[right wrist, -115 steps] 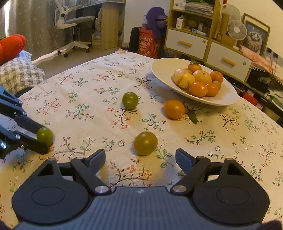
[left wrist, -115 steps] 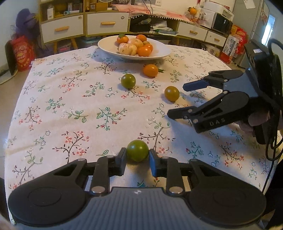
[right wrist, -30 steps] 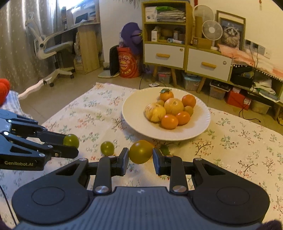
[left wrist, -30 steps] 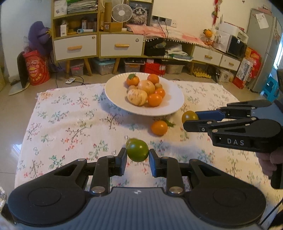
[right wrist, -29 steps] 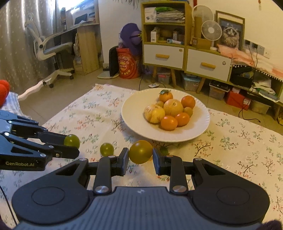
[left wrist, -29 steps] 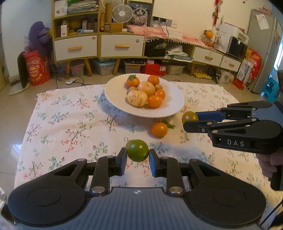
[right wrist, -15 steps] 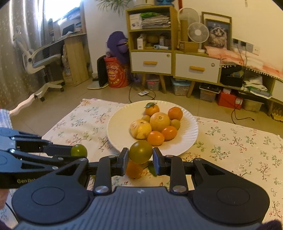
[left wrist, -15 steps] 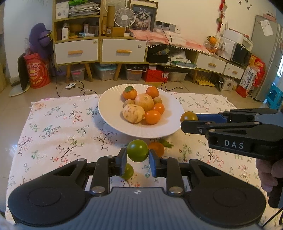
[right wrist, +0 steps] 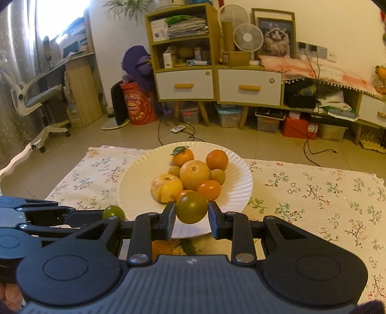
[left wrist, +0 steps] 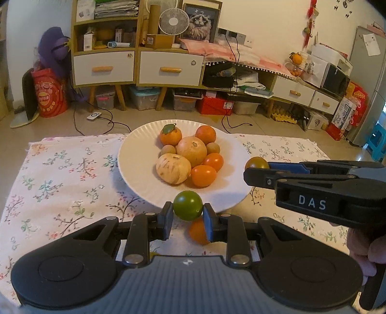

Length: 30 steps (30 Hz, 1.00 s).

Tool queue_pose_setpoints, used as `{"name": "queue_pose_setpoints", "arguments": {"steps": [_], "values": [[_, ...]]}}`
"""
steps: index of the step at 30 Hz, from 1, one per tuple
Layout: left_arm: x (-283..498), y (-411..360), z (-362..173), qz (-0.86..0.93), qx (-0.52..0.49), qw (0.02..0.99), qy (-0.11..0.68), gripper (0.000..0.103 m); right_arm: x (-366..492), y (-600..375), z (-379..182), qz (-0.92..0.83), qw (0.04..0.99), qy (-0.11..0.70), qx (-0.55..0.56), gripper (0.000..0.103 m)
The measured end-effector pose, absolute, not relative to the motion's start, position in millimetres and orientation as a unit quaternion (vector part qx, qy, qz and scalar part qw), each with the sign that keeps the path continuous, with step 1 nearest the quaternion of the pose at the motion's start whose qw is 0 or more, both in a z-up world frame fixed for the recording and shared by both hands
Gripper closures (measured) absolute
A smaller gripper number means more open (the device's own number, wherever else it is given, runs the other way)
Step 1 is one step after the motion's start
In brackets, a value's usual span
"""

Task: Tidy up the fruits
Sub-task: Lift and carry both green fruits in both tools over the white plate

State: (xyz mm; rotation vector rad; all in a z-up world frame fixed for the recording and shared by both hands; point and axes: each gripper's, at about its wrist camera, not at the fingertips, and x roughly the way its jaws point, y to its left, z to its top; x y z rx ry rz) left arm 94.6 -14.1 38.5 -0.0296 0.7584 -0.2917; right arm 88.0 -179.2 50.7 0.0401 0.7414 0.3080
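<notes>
orange fruit [left wrist: 196, 231] half hidden (by tongs)

Warm, dim indoor light. Bright daylight glare from window [right wrist: 55, 17] at upper left of right view. Soft shadows on tablecloth [left wrist: 60, 174]. Strong fisheye bending, dark vignetted corners. Focus sharp.

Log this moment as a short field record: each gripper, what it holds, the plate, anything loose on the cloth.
left gripper: shut on green tomato, held at the plate's near rim
right gripper: shut on olive tomato, also at the near rim
plate: white, on the floral cloth, holds a pile of orange and yellow fruit
loose fruit: orange fruit on the cloth, in front of the plate, partly hidden by the left gripper
hand: grips the right gripper's handle
</notes>
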Motion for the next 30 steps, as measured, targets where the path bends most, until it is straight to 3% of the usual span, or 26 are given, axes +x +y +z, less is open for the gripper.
{"name": "queue_pose_setpoints", "arguments": {"steps": [30], "values": [[135.1, -40.1, 16.5, -0.135, -0.030, 0.911, 0.388, 0.101, 130.4, -193.7, 24.4, 0.118, 0.908, 0.399, 0.044, 0.077]]}}
